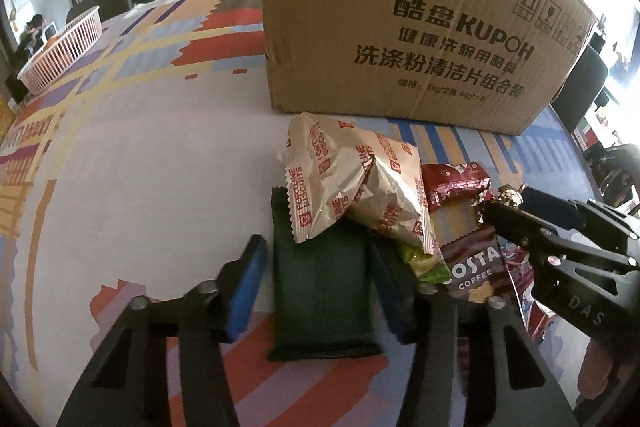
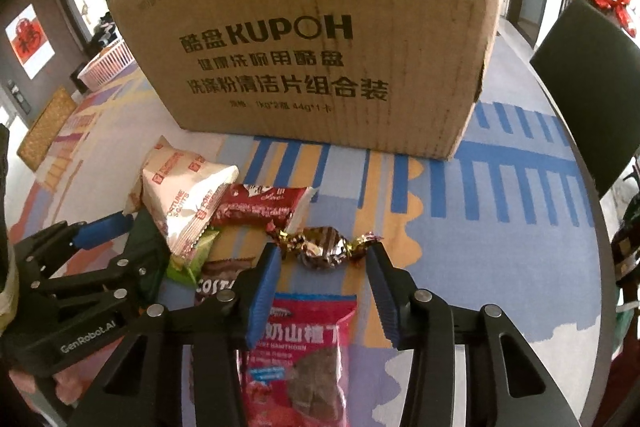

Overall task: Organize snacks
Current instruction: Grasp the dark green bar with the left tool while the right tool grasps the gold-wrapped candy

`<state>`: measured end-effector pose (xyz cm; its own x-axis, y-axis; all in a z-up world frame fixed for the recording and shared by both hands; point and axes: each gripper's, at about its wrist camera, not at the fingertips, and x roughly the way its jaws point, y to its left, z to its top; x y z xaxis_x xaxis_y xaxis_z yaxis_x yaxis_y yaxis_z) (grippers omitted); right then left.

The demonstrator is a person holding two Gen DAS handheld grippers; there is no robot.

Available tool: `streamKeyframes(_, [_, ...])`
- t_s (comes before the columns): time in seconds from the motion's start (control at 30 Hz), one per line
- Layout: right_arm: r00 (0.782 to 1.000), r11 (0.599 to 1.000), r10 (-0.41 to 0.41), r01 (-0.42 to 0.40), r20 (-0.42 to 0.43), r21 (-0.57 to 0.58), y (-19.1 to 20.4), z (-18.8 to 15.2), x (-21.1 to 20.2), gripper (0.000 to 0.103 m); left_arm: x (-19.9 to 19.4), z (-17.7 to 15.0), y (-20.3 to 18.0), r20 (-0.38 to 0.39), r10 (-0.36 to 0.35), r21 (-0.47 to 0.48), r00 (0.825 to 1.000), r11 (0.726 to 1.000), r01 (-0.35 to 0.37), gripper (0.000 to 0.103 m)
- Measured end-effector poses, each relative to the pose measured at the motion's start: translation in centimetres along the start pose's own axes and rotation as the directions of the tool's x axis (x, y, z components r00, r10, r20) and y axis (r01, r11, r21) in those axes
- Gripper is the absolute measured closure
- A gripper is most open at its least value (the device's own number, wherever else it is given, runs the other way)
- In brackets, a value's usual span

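A pile of snacks lies in front of a cardboard box (image 1: 400, 19), which also shows in the right wrist view (image 2: 320, 39). My left gripper (image 1: 320, 279) is open with its jaws either side of a dark green packet (image 1: 320, 291). Cream biscuit packets (image 1: 352, 183) overlap it. My right gripper (image 2: 326, 259) is open, its fingertips either side of a twist-wrapped candy (image 2: 324, 247), above a red hawthorn packet (image 2: 304, 343). The cream packets (image 2: 184, 195), a dark red packet (image 2: 260, 207) and a Costa packet (image 1: 472, 271) lie between the grippers.
A pink basket (image 1: 60, 51) stands at the table's far left. A dark chair (image 2: 592, 75) stands at the right past the table edge. The patterned tablecloth (image 1: 140, 147) covers the table. A small green packet (image 2: 188, 259) lies in the pile.
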<state>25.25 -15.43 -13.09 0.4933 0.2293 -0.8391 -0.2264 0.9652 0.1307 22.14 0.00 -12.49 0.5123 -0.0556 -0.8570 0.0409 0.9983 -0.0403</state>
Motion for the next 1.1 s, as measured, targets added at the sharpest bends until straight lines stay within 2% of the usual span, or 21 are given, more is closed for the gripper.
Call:
streamKeyframes(0.17, [1.0,1.0,-0.016,0.016,0.008,-0.025,0.2,0.4,0.3,0.07,-0.2,-0.2,0.2,0.011,-0.013,-0.004,1.0,1.0,0.013,0.06])
streamKeyframes(0.2, [1.0,0.999,-0.016,0.016,0.01,-0.028,0.4,0.4,0.4,0.075,-0.2,-0.3,0.2,0.012,-0.014,-0.003,1.0,1.0,0.014,0.06])
streamKeyframes(0.23, [1.0,1.0,-0.007,0.008,0.009,-0.028,0.4,0.4,0.4,0.086,-0.2,-0.3,0.2,0.013,-0.014,-0.001,1.0,1.0,0.015,0.06])
streamKeyframes(0.37, [1.0,1.0,0.004,-0.004,0.013,-0.024,0.4,0.0,0.3,0.094,-0.6,-0.7,0.3,0.008,-0.023,-0.001,1.0,1.0,0.023,0.061])
streamKeyframes(0.53, [1.0,1.0,0.009,-0.009,0.016,-0.003,0.6,-0.4,-0.3,0.094,-1.4,-1.8,0.9,0.003,-0.024,-0.012,1.0,1.0,0.024,0.061])
streamKeyframes(0.7, [0.998,0.998,-0.024,0.021,0.056,0.052,0.0,-0.1,-1.6,0.085,-2.7,-2.6,1.2,0.024,-0.004,-0.013,1.0,1.0,0.005,0.061])
streamKeyframes(1.1, [0.997,0.995,-0.042,0.036,0.057,0.097,0.1,1.7,0.2,0.083,-5.1,-2.2,2.6,0.085,0.014,-0.048,0.996,0.999,-0.01,0.061])
